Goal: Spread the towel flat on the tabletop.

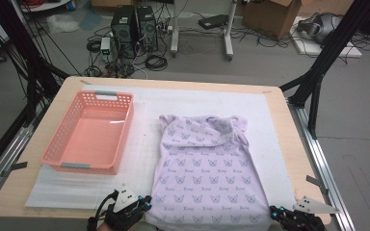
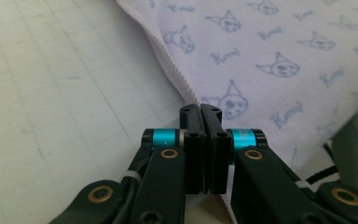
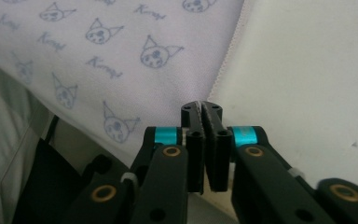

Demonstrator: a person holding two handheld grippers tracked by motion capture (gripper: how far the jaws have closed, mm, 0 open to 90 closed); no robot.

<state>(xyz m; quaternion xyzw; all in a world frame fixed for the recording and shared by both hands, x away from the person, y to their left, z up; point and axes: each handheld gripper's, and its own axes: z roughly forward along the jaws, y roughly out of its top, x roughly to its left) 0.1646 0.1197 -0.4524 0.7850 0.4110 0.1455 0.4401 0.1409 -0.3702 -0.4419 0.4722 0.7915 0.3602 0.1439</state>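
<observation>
On foam, garment (image 1: 207, 168) lies collar away.

A lilac garment (image 1: 206, 168) with small printed figures lies flat on the white mat (image 1: 192, 101) of the bench (image 1: 279, 125), its collar at the far end. Left of it stands a pink basket (image 1: 58, 144). The left gripper (image 1: 144, 204) is at the near left corner of the garment, the right gripper (image 1: 275, 211) at the near right corner.

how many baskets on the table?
1. The pink basket sits on the white mat, far left, beside the lilac garment. It looks empty; nothing on the table could hide another.
</observation>
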